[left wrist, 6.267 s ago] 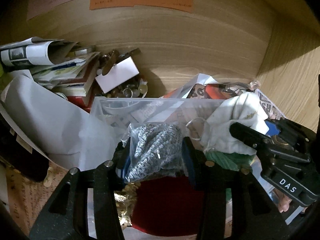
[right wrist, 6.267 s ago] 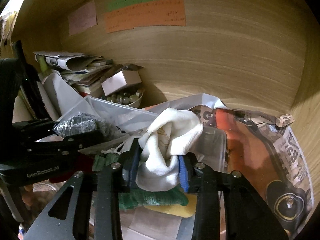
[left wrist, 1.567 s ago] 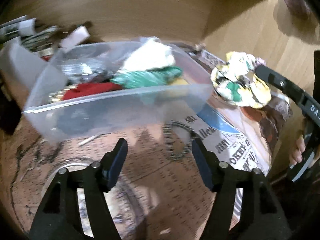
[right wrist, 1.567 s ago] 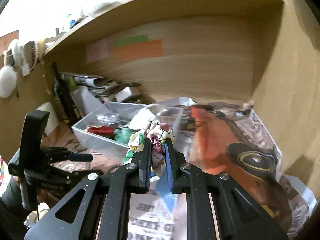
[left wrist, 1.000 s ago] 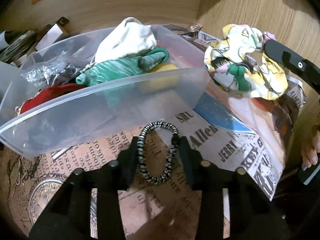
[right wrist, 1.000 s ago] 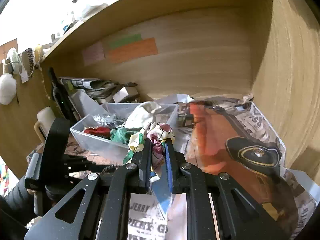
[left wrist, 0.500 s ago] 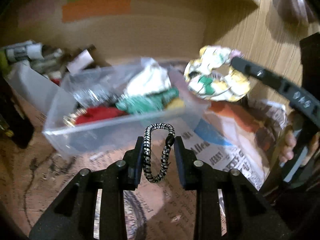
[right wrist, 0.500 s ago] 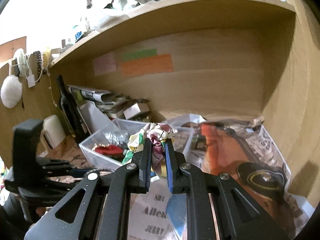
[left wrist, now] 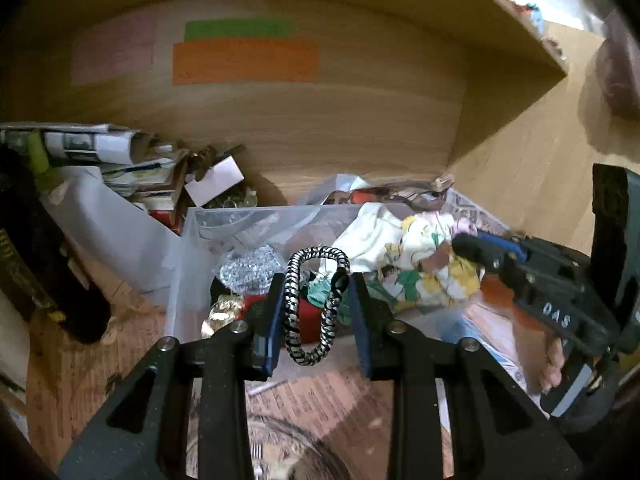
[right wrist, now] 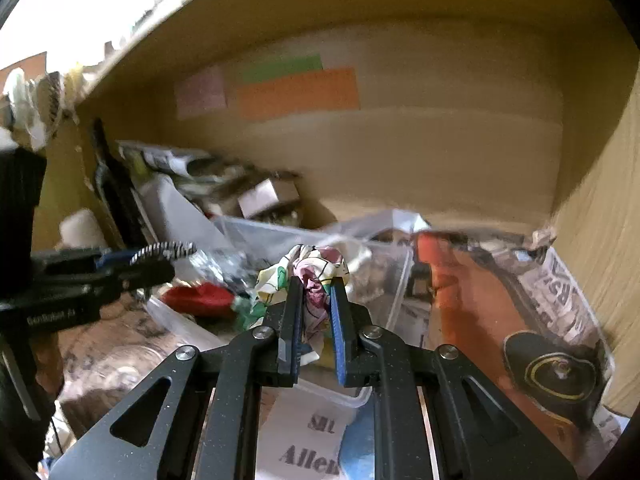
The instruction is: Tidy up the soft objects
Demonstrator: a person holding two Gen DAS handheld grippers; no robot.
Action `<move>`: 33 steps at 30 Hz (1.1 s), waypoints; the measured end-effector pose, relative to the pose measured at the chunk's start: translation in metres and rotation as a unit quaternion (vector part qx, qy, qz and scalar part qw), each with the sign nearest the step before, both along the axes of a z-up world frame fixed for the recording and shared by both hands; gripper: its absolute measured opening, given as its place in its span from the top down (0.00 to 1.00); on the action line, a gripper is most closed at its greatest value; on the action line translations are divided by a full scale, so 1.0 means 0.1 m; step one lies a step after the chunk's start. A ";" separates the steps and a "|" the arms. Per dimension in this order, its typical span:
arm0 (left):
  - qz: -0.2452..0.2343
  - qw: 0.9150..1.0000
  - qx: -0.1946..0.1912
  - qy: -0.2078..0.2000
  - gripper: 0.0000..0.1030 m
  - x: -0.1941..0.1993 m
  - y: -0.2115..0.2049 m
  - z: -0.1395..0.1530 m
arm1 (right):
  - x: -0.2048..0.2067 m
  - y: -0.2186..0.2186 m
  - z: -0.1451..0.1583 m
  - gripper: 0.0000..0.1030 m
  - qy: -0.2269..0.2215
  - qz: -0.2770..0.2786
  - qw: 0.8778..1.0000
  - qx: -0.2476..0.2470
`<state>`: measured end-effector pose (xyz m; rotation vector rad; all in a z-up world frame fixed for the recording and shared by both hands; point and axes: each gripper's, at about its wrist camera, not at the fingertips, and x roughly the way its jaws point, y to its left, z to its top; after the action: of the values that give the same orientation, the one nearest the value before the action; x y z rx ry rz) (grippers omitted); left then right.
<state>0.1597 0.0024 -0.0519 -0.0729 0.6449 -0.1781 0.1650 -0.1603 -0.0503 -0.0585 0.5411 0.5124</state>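
Note:
My left gripper [left wrist: 316, 280] is shut on a black-and-white striped hair tie [left wrist: 314, 304] and holds it over the near edge of the clear plastic bin [left wrist: 240, 216]. My right gripper [right wrist: 314, 284] is shut on a floral scrunchie [right wrist: 308, 264], held above the bin's right side; the scrunchie also shows in the left wrist view [left wrist: 428, 264]. The bin holds a red cloth [right wrist: 200, 294], a green knit piece [left wrist: 320, 292], a white cloth [left wrist: 372, 236] and a bag of grey fabric [left wrist: 248, 268].
A stack of papers and magazines [left wrist: 120, 164] with a small white box [left wrist: 214, 180] lies at the back left. A dark bottle [left wrist: 44, 264] stands at the left. Newspaper [right wrist: 520, 320] covers the desk to the right. The wooden back wall carries coloured notes [left wrist: 244, 60].
Both grippers have moved forward, to over the bin, each carrying its hair accessory. The left gripper picked the striped hair tie off the newspaper about a second ago.

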 end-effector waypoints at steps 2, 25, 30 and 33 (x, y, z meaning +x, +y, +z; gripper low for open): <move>-0.002 1.000 0.005 0.014 0.71 0.15 -0.03 -0.09 | 0.07 0.01 -0.09 0.89 0.015 -0.002 1.000 -0.008; 0.015 1.000 0.003 0.018 0.29 0.17 0.01 -0.20 | -0.02 0.04 -0.10 0.45 -0.003 -0.013 0.999 -0.044; 0.031 0.999 0.002 -0.030 0.29 -0.09 0.05 0.07 | -0.21 -0.02 0.20 0.45 -0.036 -0.013 0.999 -0.015; 0.040 0.997 0.001 -0.064 0.28 -0.27 0.07 0.26 | -0.36 -0.03 0.38 0.43 -0.061 -0.010 0.998 0.001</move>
<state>0.1325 0.0096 -0.0259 -0.0854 0.5138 -0.1039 0.1294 -0.1634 -0.0122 -0.0821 0.4224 0.4868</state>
